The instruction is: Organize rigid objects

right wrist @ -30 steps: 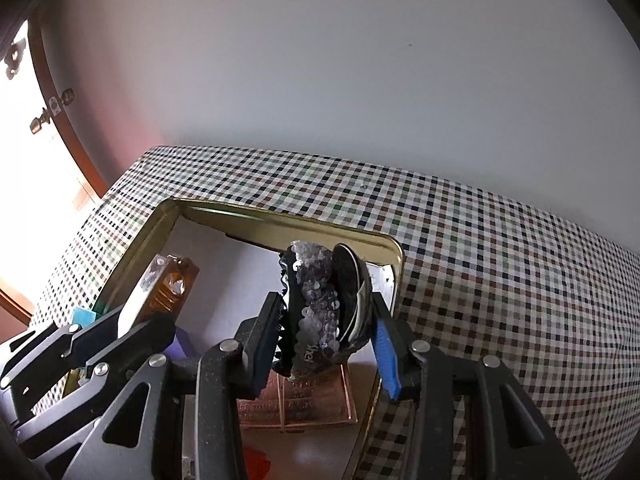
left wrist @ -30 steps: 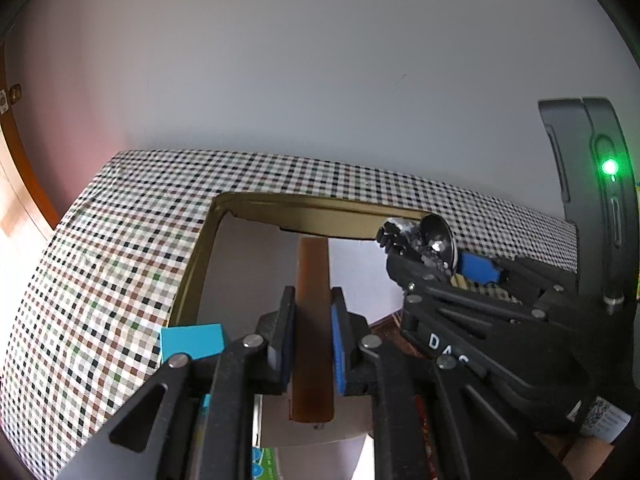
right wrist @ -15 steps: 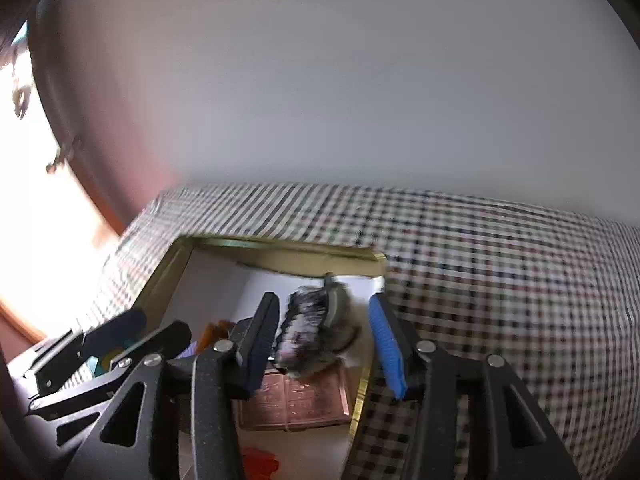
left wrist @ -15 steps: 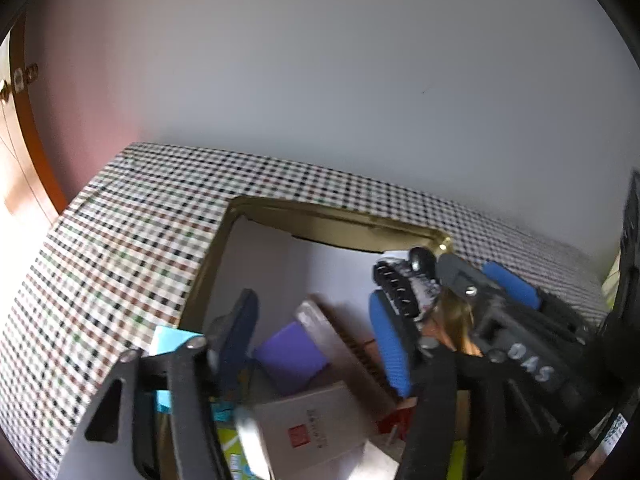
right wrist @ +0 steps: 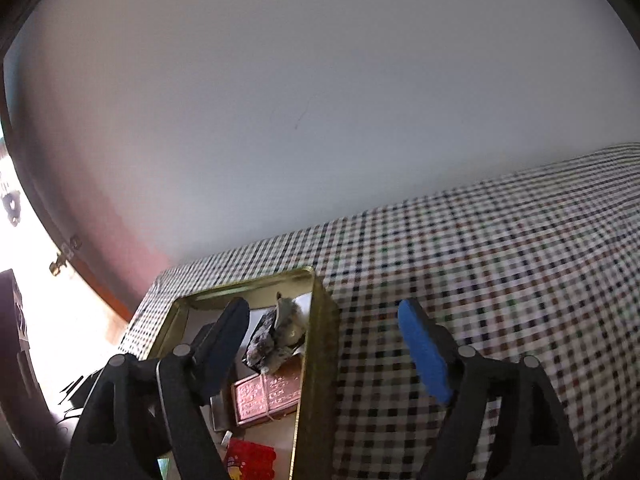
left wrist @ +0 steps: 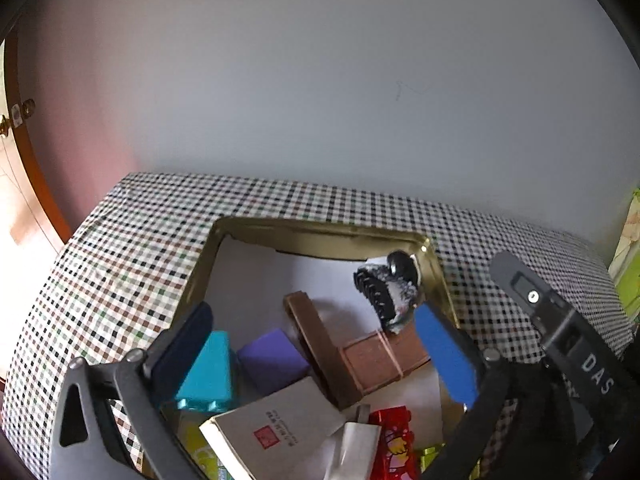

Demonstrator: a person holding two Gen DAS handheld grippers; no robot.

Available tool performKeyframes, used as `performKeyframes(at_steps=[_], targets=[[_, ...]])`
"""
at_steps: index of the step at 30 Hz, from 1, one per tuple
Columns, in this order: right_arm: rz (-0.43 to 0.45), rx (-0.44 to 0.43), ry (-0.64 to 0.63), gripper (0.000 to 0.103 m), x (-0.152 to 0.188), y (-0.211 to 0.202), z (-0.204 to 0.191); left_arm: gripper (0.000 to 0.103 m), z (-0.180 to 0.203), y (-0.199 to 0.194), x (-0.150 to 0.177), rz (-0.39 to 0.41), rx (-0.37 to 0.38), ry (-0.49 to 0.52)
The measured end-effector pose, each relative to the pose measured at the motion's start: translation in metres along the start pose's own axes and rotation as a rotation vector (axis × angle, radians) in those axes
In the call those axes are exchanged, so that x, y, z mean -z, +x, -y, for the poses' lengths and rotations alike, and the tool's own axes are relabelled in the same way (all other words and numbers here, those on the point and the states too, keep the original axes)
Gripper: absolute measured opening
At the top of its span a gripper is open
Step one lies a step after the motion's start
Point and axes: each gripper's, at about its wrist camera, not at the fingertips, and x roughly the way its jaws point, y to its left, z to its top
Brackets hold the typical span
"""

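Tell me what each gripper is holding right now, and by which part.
Nothing. The left gripper and right gripper have both just been opening; the brown bar and the sparkly clip lie loose in the gold tin.

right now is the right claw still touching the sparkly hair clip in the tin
Apart. The right wrist view shows the right claw, which has just been opening, standing wide over the tin's rim, with the hair clip lying inside, clear of both pads.
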Motion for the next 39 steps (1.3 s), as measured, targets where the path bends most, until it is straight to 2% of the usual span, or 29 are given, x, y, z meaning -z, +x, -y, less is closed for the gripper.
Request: performKeyframes(at_steps=[5,11,16,19,23,31,36,39], targets=[[0.083,0.007,-0.01,0.084,-0.001,-0.018,0.001,0.102,0.001,-0.008,0.003,0.035,-0.01,-0.02],[0.139,0.004,-0.026,0.085,0.005,-0.031,-0.001,0.102,-0.002,-0.01,0.005,0.057,-0.007,-0.037],[0.167,0.044,-0.05,0.086,0.011,-0.034,-0.005,0.103,-0.008,-0.013,0.008,0.083,0.011,-0.086],[0.167,0.04,-0.049,0.086,0.012,-0.034,-0.006,0.103,-0.014,-0.019,0.011,0.106,0.02,-0.116],[0.162,0.041,-0.064,0.086,0.014,-0.032,-0.009,0.103,-0.024,-0.033,0.02,0.18,0.028,-0.16],[0.16,0.012,-0.09,0.086,0.017,-0.03,-0.017,0.103,-0.041,-0.082,0.042,0.442,-0.031,-0.212],[0.17,0.002,-0.124,0.086,0.019,-0.029,-0.024,0.103,-0.047,-0.095,0.057,0.505,-0.067,-0.221],[0.188,-0.006,-0.142,0.086,0.019,-0.031,-0.028,0.103,-0.047,-0.098,0.062,0.505,-0.069,-0.223]])
